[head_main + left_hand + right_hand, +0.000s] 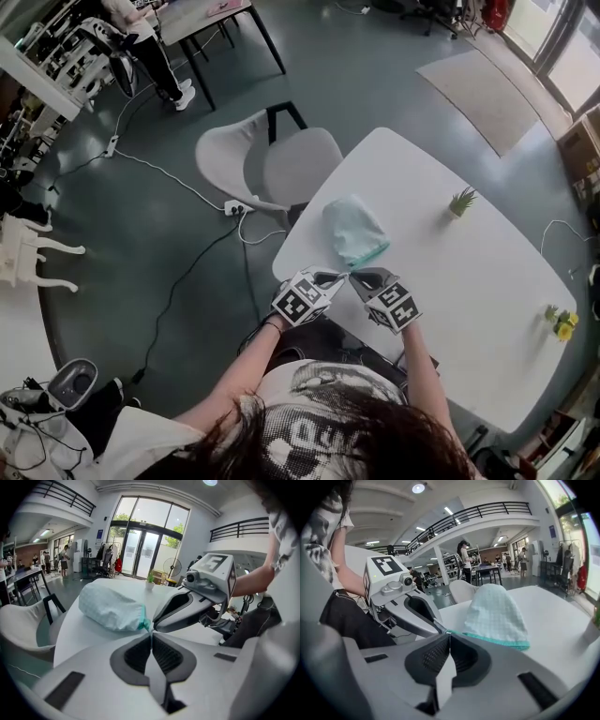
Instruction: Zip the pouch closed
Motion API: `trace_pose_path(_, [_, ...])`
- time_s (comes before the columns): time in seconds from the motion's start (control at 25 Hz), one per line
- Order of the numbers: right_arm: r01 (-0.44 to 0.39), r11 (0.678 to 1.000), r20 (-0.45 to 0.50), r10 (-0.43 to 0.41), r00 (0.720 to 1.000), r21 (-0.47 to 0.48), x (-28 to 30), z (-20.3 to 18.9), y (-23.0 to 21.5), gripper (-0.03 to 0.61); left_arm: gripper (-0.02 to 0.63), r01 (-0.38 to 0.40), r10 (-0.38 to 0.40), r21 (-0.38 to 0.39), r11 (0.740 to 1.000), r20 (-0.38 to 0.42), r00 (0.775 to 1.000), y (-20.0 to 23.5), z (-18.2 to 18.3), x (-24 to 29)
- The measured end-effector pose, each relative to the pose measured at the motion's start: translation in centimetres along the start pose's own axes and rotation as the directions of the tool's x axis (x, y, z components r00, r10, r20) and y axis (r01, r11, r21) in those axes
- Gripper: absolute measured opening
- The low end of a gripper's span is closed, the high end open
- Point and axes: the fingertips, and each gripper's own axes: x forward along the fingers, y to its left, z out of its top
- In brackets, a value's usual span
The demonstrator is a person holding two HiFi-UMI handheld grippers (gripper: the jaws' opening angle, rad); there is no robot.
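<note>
A mint-green checked pouch [354, 230] with a teal zipper edge [497, 641] lies on the white table [469, 309], near its front edge. Both grippers meet at the pouch's near corner. My left gripper [341, 277] is shut, its tips pinching the teal corner [144, 622] of the pouch [110, 606]. My right gripper [355, 277] comes in from the other side, shut on the end of the zipper strip where it leaves the pouch [494, 613]. The two sets of tips almost touch, and the zipper pull itself is hidden between them. Each gripper view shows the other gripper: right gripper [154, 626], left gripper [440, 629].
A grey chair [281, 164] stands at the table's far-left side. A small potted plant [461, 202] and yellow flowers [561, 323] sit on the table to the right. A power strip [234, 206] and cables lie on the floor.
</note>
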Motion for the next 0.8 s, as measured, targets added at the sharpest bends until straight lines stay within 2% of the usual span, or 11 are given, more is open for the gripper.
trace_pose_path(0.16, [0.036,0.999,-0.015,-0.036,0.999,0.0,-0.3,-0.2,-1.2,0.005,0.02,0.002,-0.002,-0.009,1.0,0.014,1.0,0.3,0.3,-0.3])
trace_pose_path(0.44, [0.036,0.999,-0.054,-0.037,0.998,-0.034,-0.4,-0.3,-2.4,0.005,0.019,0.0,0.0,-0.013,1.0,0.023,1.0,0.4,0.7,0.1])
trace_pose_path(0.8, [0.121,0.992,-0.108,-0.124,0.986,-0.04,-1.3,-1.4,-7.0,0.006,0.019,-0.003,0.004,-0.02,1.0,0.022,1.0,0.7,1.1,0.4])
